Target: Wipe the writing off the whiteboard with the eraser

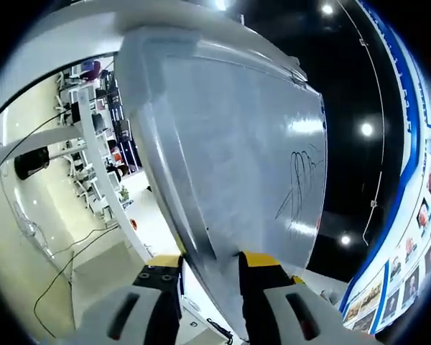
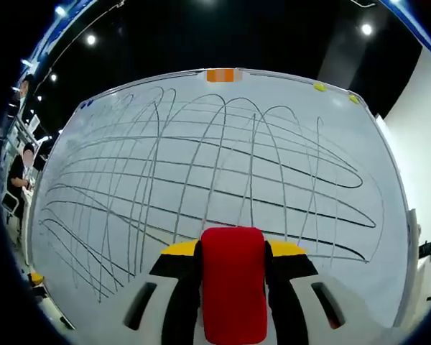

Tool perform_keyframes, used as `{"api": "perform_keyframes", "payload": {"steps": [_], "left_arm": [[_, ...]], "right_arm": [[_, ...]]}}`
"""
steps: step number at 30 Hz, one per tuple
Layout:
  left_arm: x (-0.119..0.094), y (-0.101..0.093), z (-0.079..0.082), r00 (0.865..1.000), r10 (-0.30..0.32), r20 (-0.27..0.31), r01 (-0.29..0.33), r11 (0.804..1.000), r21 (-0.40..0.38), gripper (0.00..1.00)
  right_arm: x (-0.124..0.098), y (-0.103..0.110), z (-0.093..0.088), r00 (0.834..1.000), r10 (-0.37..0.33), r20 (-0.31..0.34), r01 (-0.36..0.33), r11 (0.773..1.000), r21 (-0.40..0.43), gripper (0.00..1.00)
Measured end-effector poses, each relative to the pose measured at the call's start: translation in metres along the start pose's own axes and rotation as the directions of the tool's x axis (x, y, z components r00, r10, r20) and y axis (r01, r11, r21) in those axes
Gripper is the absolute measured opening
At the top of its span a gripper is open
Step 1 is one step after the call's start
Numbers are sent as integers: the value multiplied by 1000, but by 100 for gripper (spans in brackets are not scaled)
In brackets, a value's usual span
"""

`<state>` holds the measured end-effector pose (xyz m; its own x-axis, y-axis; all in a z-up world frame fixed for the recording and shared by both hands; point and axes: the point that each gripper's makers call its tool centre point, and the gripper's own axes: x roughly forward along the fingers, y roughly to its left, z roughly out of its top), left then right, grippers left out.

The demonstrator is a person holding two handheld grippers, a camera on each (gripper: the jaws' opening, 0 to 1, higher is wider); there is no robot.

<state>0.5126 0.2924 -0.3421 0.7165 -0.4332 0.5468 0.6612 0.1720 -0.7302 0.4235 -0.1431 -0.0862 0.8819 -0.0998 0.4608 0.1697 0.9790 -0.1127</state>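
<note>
Right tool [image 2: 233, 267] clamps red eraser [image 2: 233, 284], facing whiteboard [image 2: 223, 180] full of scribbles. Left tool [image 1: 210, 277] grips board edge [image 1: 201, 244], steadying. Wiping not started; next: press eraser flat, sweep across lines.

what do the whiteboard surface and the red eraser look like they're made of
Whiteboard: a smooth, glossy white coated panel, probably melamine or painted steel; ceiling lights glare off it in the left gripper view, and its edge frame looks like silvery metal.
Red eraser: matte, evenly coloured, likely plastic or dense foam; its wiping face is hidden.
</note>
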Motion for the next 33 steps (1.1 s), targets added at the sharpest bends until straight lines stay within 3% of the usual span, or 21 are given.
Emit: {"api": "perform_keyframes", "payload": {"steps": [3, 11, 13, 18, 27, 33], "left_arm": [[0, 0, 0, 1000, 1, 4, -1, 1000, -1, 32], [0, 1, 1, 1000, 2, 6, -2, 1000, 5, 32], [0, 2, 1, 1000, 4, 9, -4, 1000, 4, 32], [0, 3, 2, 1000, 1, 9, -1, 1000, 3, 32], [0, 3, 1, 1000, 3, 13, -3, 1000, 2, 32], [-1, 3, 1, 1000, 1, 10, -1, 1000, 2, 32]], "right_arm": [[-1, -2, -2, 1000, 19, -10, -20, 998, -52, 36], [-5, -30, -8, 999, -18, -35, 18, 1000, 13, 36], [-8, -53, -15, 999, -20, -40, 20, 1000, 9, 36], [-9, -75, -19, 998, -17, -59, 19, 1000, 20, 36], [-11, -93, -25, 998, 13, -69, -16, 999, -40, 36], [-12, -109, -27, 997, 10, -77, -13, 999, -34, 36]]}}
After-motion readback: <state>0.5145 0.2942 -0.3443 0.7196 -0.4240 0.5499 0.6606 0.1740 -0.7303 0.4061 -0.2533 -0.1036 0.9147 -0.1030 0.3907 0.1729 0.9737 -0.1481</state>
